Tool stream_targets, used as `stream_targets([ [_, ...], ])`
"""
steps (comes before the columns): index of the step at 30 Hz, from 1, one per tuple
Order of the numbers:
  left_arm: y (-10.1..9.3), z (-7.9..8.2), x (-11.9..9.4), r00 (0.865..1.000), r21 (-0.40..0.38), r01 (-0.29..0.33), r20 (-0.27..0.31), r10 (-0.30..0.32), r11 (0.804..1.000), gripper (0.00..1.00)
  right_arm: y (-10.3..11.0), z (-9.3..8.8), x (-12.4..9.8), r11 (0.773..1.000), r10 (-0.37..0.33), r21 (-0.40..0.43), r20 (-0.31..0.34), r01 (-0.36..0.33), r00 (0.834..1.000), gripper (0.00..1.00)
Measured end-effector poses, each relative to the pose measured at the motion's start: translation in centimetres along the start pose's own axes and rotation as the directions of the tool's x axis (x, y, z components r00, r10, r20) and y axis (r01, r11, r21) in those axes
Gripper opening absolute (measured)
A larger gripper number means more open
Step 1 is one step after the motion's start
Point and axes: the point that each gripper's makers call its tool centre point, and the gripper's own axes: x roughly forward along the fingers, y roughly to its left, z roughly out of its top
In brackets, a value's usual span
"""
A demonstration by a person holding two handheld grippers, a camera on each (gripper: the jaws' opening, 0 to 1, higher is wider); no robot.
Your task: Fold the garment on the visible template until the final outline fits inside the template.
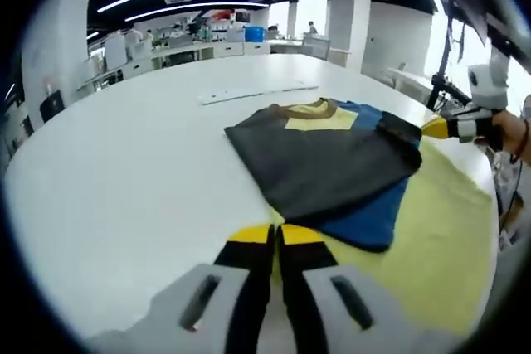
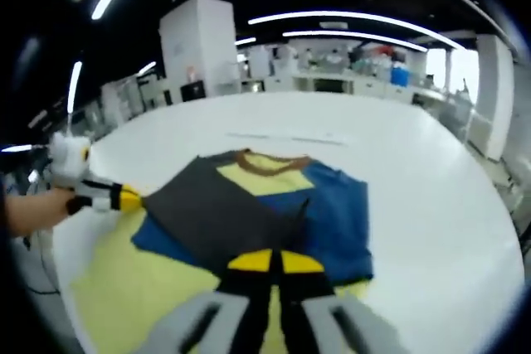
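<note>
**Left and right gripper views.** You are holding the left gripper (image 1: pixel 278 236) with its jaws pressed together at the near corner of the garment's (image 1: pixel 332 163) dark flap (image 1: pixel 323 159). The right gripper (image 2: pixel 270 261), jaws likewise closed, is pinching the flap's other free corner. The garment is lying partly folded on the yellow template (image 1: pixel 448 238), which is resting on the white table (image 1: pixel 124 172). Its collar (image 1: pixel 307 109) is pointing away from you, and its far side is overhanging the template's edge. Risks: if you are pulling one corner harder than the other, the flap is likely to skew. Dragging the lower blue layer could push the outline further off the template. A thin pinch may slip mid-fold.
</note>
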Motion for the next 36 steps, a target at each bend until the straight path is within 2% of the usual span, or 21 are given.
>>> stream_targets([
  [9, 0.1, 0.0, 0.0, 1.0, -0.071, 0.002, 0.02, 0.0, 0.997, 0.0, -1.4, -3.0, -2.7, 0.998, -0.059, 0.028, -0.032, 0.06, 0.998, 0.0],
  [14, 0.5, -0.1, 0.0, 1.0, -0.086, -0.001, 0.019, 0.003, 0.996, 0.0, -2.0, -4.3, -3.3, 0.994, -0.086, 0.06, -0.05, 0.089, 0.995, 0.0],
  [26, 0.6, -0.3, -0.1, 1.0, -0.119, -0.024, 0.017, 0.026, 0.993, 0.0, -1.9, -5.4, -3.1, 0.991, -0.096, 0.083, -0.07, 0.101, 0.993, 0.0],
  [29, 0.6, -0.4, -0.1, 0.999, -0.126, -0.028, 0.016, 0.03, 0.992, 0.0, -1.8, -6.0, -3.4, 0.995, -0.09, 0.04, -0.1, 0.094, 0.991, 0.0],
  [31, 0.7, -0.2, -0.1, 0.999, -0.111, -0.023, 0.026, 0.026, 0.994, 0.0, -1.8, -5.9, -3.7, 0.996, -0.075, 0.04, -0.09, 0.078, 0.993, 0.0],
  [32, 0.7, -0.1, -0.1, 0.999, -0.088, -0.023, 0.029, 0.025, 0.996, 0.01, -1.7, -5.7, -3.8, 0.997, -0.065, 0.044, -0.083, 0.069, 0.994, 0.01],
  [34, 0.9, 0.0, -0.4, 0.999, -0.035, -0.039, 0.019, 0.039, 0.999, 0.06, -1.7, -5.5, -4.0, 0.998, -0.042, 0.042, -0.077, 0.045, 0.996, 0.1],
  [36, 0.8, 0.3, -0.6, 0.999, -0.035, -0.036, 0.028, 0.037, 0.999, 0.13, -1.2, -4.9, -4.3, 0.998, -0.018, 0.055, -0.046, 0.021, 0.999, 0.21],
])
